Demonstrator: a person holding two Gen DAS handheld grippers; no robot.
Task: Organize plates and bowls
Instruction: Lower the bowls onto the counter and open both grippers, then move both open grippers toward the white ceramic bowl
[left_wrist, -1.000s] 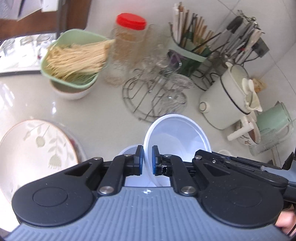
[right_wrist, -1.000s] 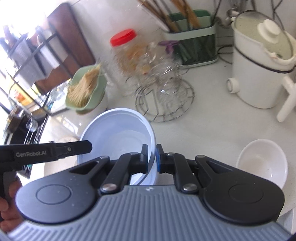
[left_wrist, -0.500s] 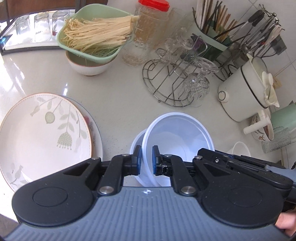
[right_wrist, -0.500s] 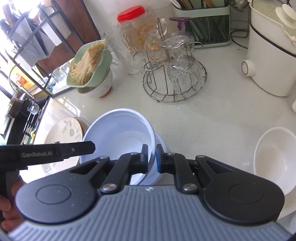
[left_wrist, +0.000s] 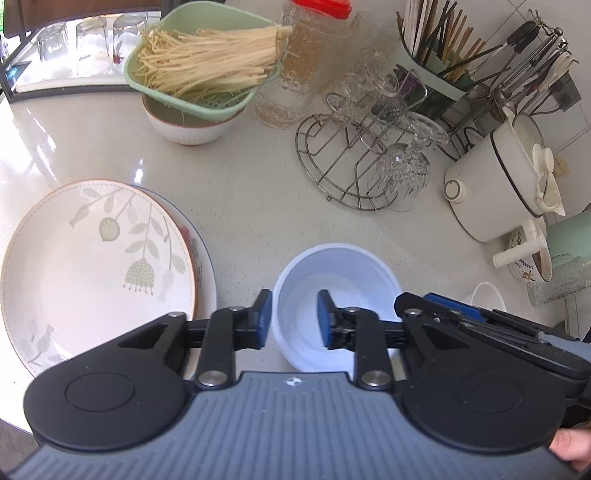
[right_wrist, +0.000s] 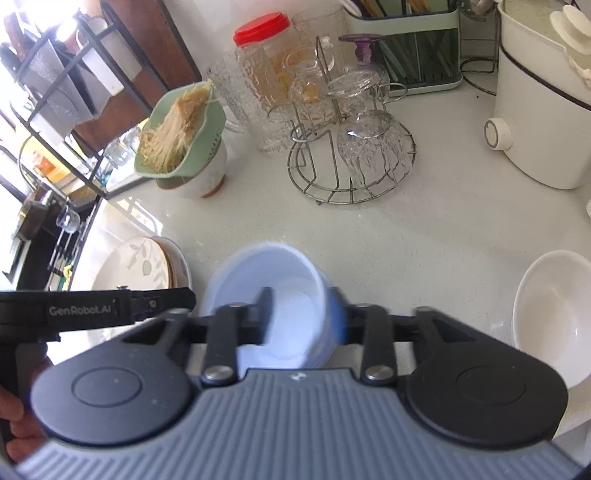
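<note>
Left hand-held gripper (left_wrist: 291, 317): jaws opening, pads seen apart w/ the near-left rim of the white plastic bowl (left_wrist: 338, 291) between them, no longer pinched. Right hand-held gripper (right_wrist: 303, 317): jaws likewise opening, blurred; the bowl's right wall sits between the pads, contact not clear. The bowl is set on the tabletop (left_wrist: 240, 192) near its front edge, approx. centre; in the right wrist view a 2nd rim appears just under it, so it is judged nested in a similar bowl, not confirmed.

Outward: stack of patterned plates (left_wrist: 96, 273) lies near the bowl's left; a glossy white bowl (right_wrist: 550, 317) stands apart to the right, near the front-right edge. Further back, a wire glass rack (left_wrist: 354, 158), a green strainer of noodles (left_wrist: 203, 70) on a bowl, a red-lidded jar and a white cooker are seen.

Risks, as judged:
- rim caught by a pad on withdrawal if jaws aren't wide enough → light bowl dragged or tipped.
- uneven release by the two sides → bowl seated crooked in the one below.
- a wide swing back → plates or glossy bowl knocked.
</note>
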